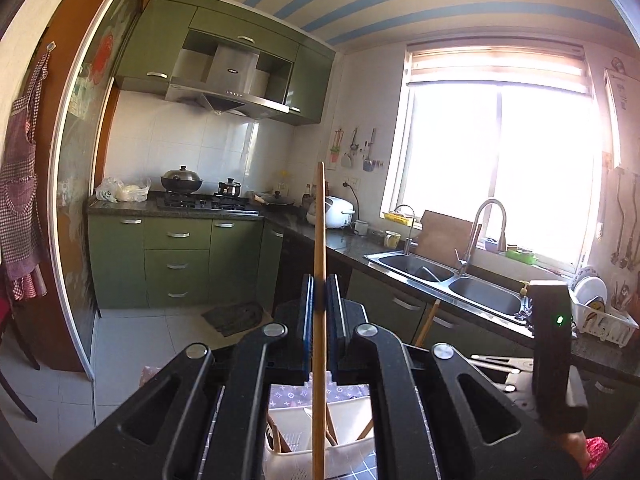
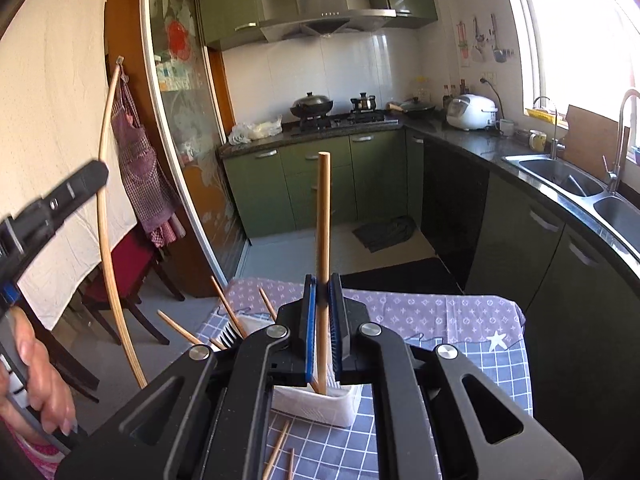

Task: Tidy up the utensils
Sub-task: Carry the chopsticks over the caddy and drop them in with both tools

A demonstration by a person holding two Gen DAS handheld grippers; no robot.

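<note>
My left gripper (image 1: 320,292) is shut on a long wooden chopstick (image 1: 319,224), held upright above a white utensil holder (image 1: 296,428). My right gripper (image 2: 323,292) is shut on a second wooden chopstick (image 2: 324,216), also upright. Its lower end reaches down into the white holder (image 2: 320,406). Several other chopsticks (image 2: 226,304) lean out of the holder's left side, next to a dark fork's tines (image 2: 229,336). In the right wrist view the left-held chopstick (image 2: 105,184) stands at the far left beside a black finger (image 2: 76,188), with a person's hand (image 2: 40,376) below.
Loose chopsticks (image 2: 276,454) lie on the blue and purple tablecloth (image 2: 460,320) in front of the holder. Dark chairs (image 2: 120,276) stand left of the table. A counter with a double sink (image 2: 560,176) runs along the right, and a dish rack (image 1: 604,320) sits at its near end.
</note>
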